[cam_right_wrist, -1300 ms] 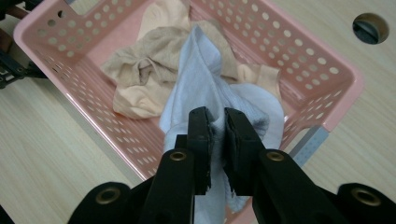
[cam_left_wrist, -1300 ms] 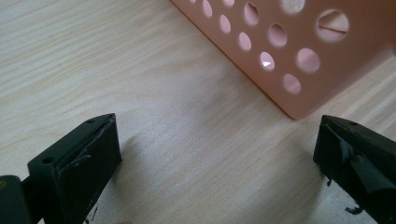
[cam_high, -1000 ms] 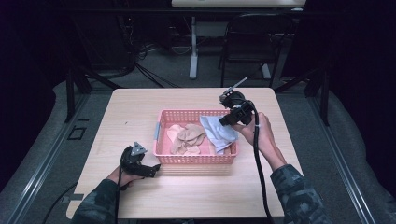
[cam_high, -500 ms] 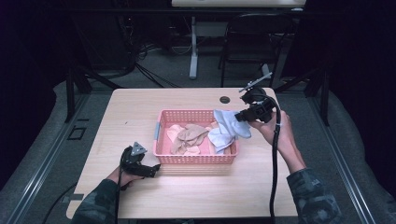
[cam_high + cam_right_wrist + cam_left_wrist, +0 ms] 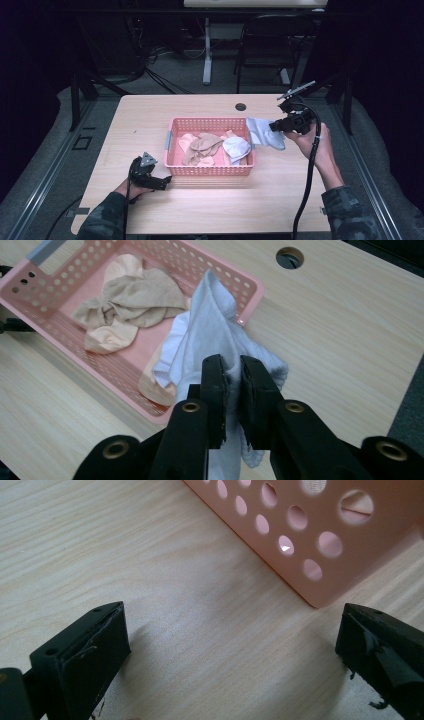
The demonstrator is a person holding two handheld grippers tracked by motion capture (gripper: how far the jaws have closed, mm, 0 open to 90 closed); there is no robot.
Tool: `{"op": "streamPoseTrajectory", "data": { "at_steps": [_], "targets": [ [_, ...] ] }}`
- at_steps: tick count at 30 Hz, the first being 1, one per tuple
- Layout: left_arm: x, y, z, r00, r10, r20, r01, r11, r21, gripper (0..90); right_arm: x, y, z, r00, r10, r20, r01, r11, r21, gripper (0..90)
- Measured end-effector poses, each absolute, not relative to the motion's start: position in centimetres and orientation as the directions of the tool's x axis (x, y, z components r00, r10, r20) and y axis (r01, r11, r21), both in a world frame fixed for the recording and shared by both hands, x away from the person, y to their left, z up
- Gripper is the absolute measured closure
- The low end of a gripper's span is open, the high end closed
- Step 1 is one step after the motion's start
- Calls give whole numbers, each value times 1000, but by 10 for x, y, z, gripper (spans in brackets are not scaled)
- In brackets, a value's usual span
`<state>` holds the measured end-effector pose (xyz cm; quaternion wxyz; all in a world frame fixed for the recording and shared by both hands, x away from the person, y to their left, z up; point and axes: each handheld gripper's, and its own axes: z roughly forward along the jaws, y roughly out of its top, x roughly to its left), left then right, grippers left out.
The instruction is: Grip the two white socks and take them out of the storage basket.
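A pink perforated basket (image 5: 172,140) (image 5: 252,296) (image 5: 350,555) stands mid-table with beige cloths (image 5: 202,145) (image 5: 132,302) and a white cloth (image 5: 236,148) inside. My right gripper (image 5: 273,127) (image 5: 233,390) is shut on a pale blue-white sock (image 5: 262,132) (image 5: 210,335), holding it in the air over the basket's right rim and the table beside it. My left gripper (image 5: 162,184) (image 5: 232,650) rests low on the table at the basket's front left corner, jaws wide apart with bare wood between them.
The wooden table (image 5: 150,115) has a round cable hole (image 5: 241,106) (image 5: 289,257) behind the basket. Desk legs, cables and a chair stand on the dark floor beyond the far edge. A black cable (image 5: 306,190) trails from the right gripper.
My right gripper has carried the sock from above the basket's right part out to the right, past its rim. The left gripper has stayed still.
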<state>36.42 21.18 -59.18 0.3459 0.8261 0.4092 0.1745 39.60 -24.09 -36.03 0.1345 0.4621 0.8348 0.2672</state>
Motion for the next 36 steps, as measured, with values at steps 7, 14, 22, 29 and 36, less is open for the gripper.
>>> {"op": "streamPoseTrajectory", "data": {
  "at_steps": [7,14,22,29,36],
  "targets": [
    [364,212,-592,605,797,5,555,-426,714,5,392,-267,-368,-495,868,34,725,391,567,814],
    [364,212,-592,604,797,5,555,-425,715,5,392,-286,-384,-455,889,52,754,354,553,815],
    [364,212,-592,605,797,5,555,-426,714,5,389,-310,-403,-401,912,90,776,286,562,815],
    [364,212,-592,604,797,5,555,-426,714,5,381,-323,-424,-360,929,81,801,263,538,815],
    [364,212,-592,605,796,4,555,-426,714,5,393,-322,-454,-346,935,82,829,264,493,816]
  ]
}}
